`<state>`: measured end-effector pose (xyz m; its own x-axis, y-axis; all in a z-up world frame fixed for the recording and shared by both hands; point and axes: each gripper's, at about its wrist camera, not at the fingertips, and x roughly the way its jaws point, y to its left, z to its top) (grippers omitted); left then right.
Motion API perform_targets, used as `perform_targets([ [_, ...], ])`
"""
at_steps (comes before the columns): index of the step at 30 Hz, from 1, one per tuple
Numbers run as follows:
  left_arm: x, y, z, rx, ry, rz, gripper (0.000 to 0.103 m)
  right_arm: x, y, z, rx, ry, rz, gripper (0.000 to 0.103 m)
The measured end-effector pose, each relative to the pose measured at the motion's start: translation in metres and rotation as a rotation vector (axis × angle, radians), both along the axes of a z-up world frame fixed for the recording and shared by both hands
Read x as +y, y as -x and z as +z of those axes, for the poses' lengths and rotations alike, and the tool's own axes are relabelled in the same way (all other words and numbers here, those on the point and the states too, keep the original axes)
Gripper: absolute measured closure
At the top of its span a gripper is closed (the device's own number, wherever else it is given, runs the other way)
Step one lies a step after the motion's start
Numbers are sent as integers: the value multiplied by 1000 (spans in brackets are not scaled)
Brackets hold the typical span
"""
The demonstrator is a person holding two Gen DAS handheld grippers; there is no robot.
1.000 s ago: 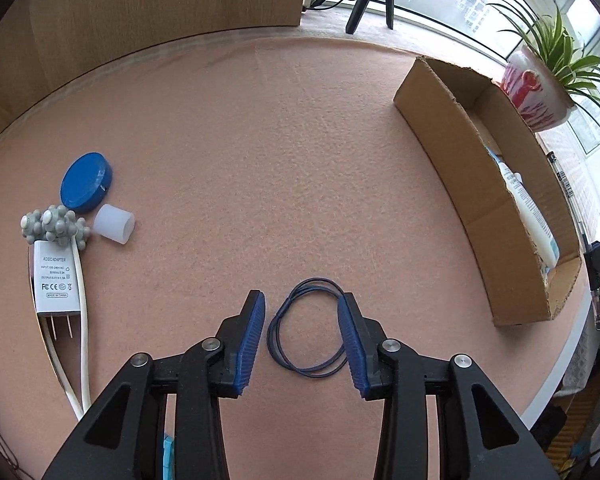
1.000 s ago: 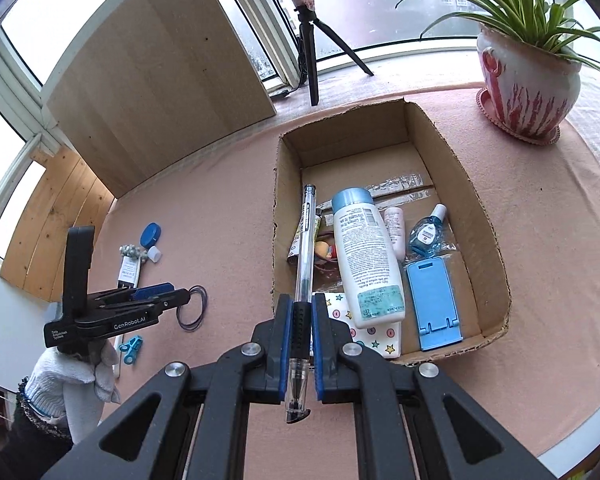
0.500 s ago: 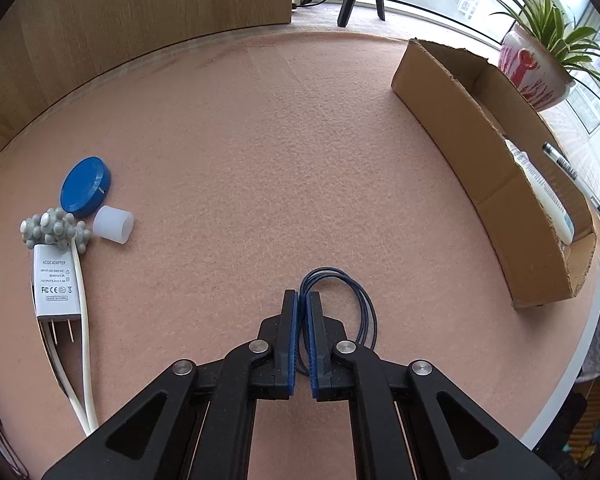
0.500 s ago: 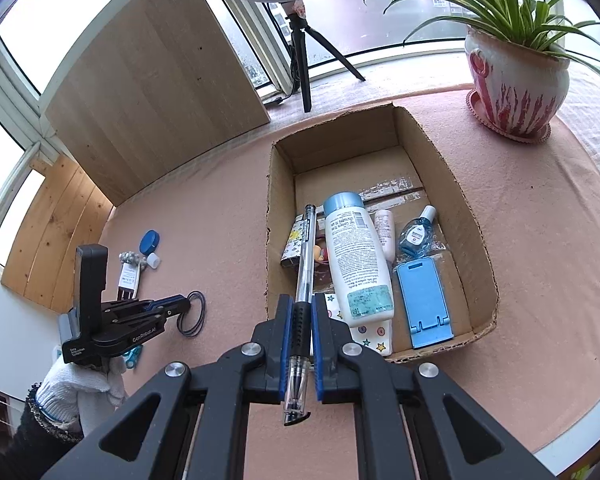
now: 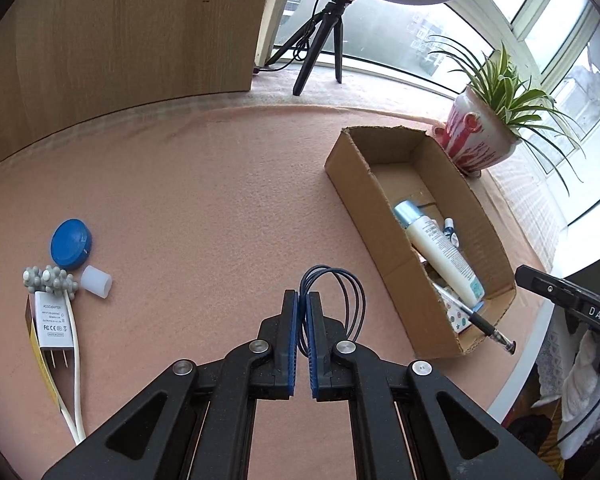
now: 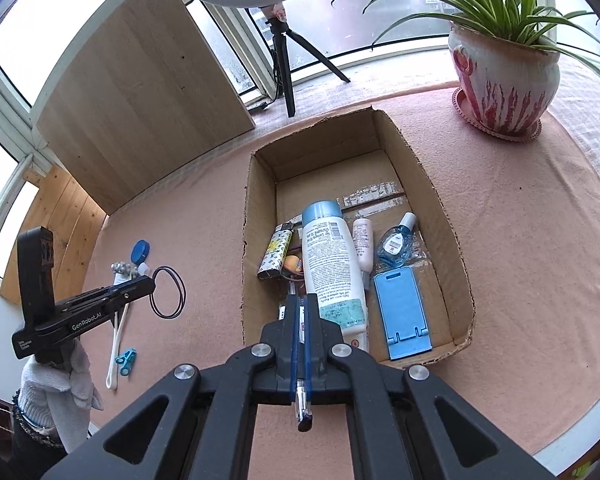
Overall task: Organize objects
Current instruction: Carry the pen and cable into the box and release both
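Note:
My left gripper [image 5: 303,298] is shut on a coil of thin dark blue wire [image 5: 350,300] and holds it lifted above the pink felt; it also shows in the right wrist view [image 6: 168,290]. My right gripper [image 6: 300,304] is shut on a pen [image 6: 302,404], whose tip dips low inside the near end of the cardboard box [image 6: 458,240]. In the left wrist view the pen [image 5: 482,322] pokes out over the near corner of the box [image 5: 364,184]. The box holds a white lotion bottle [image 6: 330,264], a blue phone stand [image 6: 402,312], a small blue bottle [image 6: 394,242] and a lighter [image 6: 276,256].
At the left lie a blue lid [image 5: 71,244], a white cap [image 5: 96,282], a grey knobby ball [image 5: 50,278] and a white charger with cable [image 5: 54,320]. A potted plant [image 6: 504,76] stands behind the box. A tripod [image 6: 284,64] and a wooden board [image 5: 120,28] stand at the back.
My left gripper closed on the wire coil and lifted it off the felt. My right gripper has moved down and forward, carrying the pen lower into the box.

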<state>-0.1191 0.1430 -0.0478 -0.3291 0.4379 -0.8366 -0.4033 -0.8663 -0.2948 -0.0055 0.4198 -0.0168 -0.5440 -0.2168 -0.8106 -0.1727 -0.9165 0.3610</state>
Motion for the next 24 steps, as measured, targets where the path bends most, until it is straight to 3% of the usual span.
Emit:
perform_targets([
  [4, 25, 0, 31, 37, -53, -52, 99, 5, -3, 0, 2, 6, -14, 101],
  [8, 61, 7, 42, 54, -61, -103, 99, 7, -7, -1, -3, 5, -18, 101],
  [18, 137, 12, 37, 60, -30, -180, 99, 20, -17, 1, -6, -19, -39, 98],
  [19, 141, 12, 36, 63, -31, -181, 97, 21, -18, 2, -4, -23, -43, 98],
  [21, 147, 12, 36, 60, -28, -183, 82, 26, -21, 3, 1, -32, -57, 97],
  [22, 150, 11, 37, 68, -26, -183, 70, 28, -22, 3, 0, -32, -63, 87],
  [23, 152, 10, 38, 79, -19, -181, 66, 30, -22, 3, -1, -31, -70, 78],
  [24, 153, 8, 39, 87, -12, -181, 66, 32, -23, 3, 0, -34, -80, 56],
])
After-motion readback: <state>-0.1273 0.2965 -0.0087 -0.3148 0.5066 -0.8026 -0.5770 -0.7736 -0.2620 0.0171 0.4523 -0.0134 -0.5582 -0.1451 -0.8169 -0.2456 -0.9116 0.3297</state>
